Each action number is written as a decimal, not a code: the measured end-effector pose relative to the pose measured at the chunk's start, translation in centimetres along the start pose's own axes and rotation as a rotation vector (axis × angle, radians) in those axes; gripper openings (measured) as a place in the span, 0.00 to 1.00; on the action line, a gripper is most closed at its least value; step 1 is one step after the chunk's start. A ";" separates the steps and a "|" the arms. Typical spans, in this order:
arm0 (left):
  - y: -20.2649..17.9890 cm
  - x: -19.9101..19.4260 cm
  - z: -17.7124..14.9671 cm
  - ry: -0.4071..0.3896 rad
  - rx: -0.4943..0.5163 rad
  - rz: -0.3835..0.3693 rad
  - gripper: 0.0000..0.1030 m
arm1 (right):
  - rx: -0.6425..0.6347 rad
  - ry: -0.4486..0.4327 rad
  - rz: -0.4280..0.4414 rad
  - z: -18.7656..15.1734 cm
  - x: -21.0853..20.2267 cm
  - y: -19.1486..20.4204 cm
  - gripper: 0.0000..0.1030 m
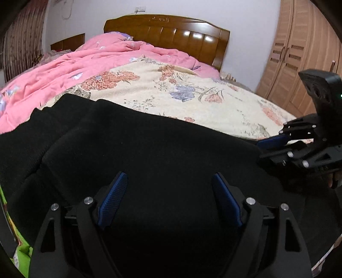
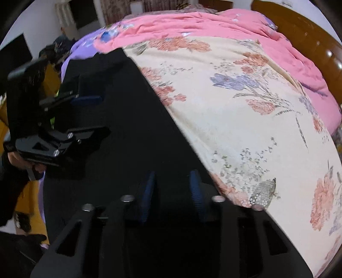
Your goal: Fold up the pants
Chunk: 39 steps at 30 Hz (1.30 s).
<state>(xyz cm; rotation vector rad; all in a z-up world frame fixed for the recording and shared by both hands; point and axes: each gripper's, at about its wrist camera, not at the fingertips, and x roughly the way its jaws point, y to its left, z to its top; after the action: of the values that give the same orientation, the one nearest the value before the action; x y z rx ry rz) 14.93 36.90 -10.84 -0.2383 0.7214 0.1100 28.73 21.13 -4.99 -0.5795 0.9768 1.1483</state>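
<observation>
While both claws hover parted, holding nothing | left claw (image 1: 168, 196) wide, right claw (image 2: 173, 192) narrower | pants (image 1: 149, 154) on bed (image 1: 192, 96), seemingly half-folded | I'd pinch the near edge evenly.

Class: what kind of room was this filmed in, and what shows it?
Most likely a home bedroom: a bed with a carved wooden headboard, a rumpled pink quilt over a cream floral blanket, and a tall wooden wardrobe.

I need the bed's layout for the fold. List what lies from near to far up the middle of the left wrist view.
Left claw → black pants → cream floral blanket → pink quilt → wooden headboard → white wall.
</observation>
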 end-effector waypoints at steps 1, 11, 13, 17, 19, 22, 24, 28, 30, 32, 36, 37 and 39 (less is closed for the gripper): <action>0.0 -0.1 -0.1 -0.008 0.002 0.002 0.80 | -0.014 -0.011 0.007 0.0 -0.1 0.3 0.09; -0.2 -1.1 -0.1 -0.070 -0.020 0.010 0.83 | -0.044 -0.002 -0.207 1.5 0.8 1.1 0.14; -0.3 -2.2 -0.3 -0.103 -0.046 0.037 0.90 | -0.010 -0.050 -0.225 0.9 0.5 0.1 0.40; -0.3 -6.2 -1.9 -0.209 -0.118 0.057 0.98 | 0.090 -0.077 -0.235 0.2 -1.4 -0.7 0.74; 1.2 -8.9 -3.4 -0.273 -0.182 0.060 0.98 | 0.110 -0.154 -0.208 -0.8 -3.8 0.3 0.74; 7.9 -11.7 -5.4 -0.324 -0.455 -0.008 0.98 | 0.115 -0.252 -0.163 -2.5 -6.8 2.4 0.76; 13.3 -12.0 -6.4 -0.326 -0.682 -0.102 0.96 | 0.138 -0.296 -0.134 -3.8 -7.7 3.5 0.76; 19.5 -10.9 -5.2 -0.310 -0.817 -0.192 0.77 | 0.206 -0.317 -0.097 -5.8 -7.2 4.8 0.76; 20.2 -10.0 -4.1 -0.287 -0.813 -0.213 0.68 | 0.244 -0.308 -0.077 -6.8 -6.6 5.0 0.76; 19.6 -8.9 -2.9 -0.247 -0.774 -0.224 0.66 | 0.268 -0.303 -0.069 -7.6 -6.4 5.4 0.76; 17.8 -7.6 -2.4 -0.198 -0.711 -0.216 0.66 | 0.296 -0.290 -0.071 -9.0 -6.1 5.6 0.76; 17.7 -7.2 -2.6 -0.197 -0.709 -0.217 0.66 | 0.303 -0.286 -0.073 -9.2 -6.0 5.6 0.76; 17.5 -6.9 -2.8 -0.195 -0.713 -0.219 0.58 | 0.318 -0.277 -0.075 -9.6 -5.5 5.3 0.76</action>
<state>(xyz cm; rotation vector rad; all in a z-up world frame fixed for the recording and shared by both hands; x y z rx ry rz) 4.83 52.97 -11.39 -0.9721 0.4345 0.1771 19.99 12.47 -4.35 -0.1929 0.8668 0.9518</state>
